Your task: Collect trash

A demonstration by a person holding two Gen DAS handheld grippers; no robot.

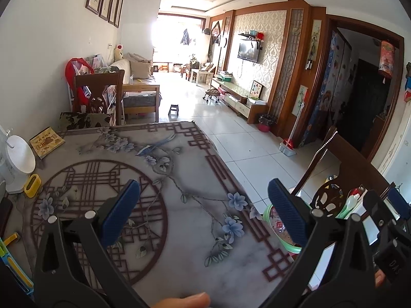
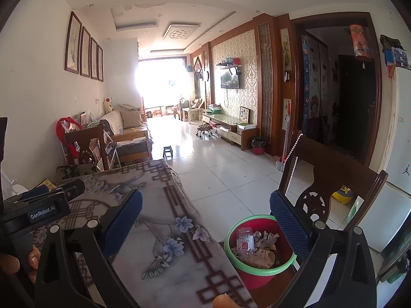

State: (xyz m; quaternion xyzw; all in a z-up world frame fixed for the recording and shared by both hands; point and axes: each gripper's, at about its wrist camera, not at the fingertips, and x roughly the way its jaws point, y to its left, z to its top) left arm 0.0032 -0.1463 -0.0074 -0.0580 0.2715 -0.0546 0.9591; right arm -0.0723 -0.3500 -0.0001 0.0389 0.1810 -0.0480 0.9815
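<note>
both grippers, left gripper [image 1: 203, 205] and right gripper [image 2: 205, 217], level, side by side, blue-padded jaws spread wide, nothing between them

"GenRobot.AI" is printed in white on the black body of the left gripper [image 2: 43, 214], seen from the right wrist view. "DAS" is embossed on a black part of the right gripper [image 1: 393, 265]. Characters on the yellow booklet [image 1: 46, 142] cannot be read.

Each black hand-held gripper [image 1: 203, 200] has ribbed blue fingers [image 1: 287, 213] and silver pivot screws
</note>
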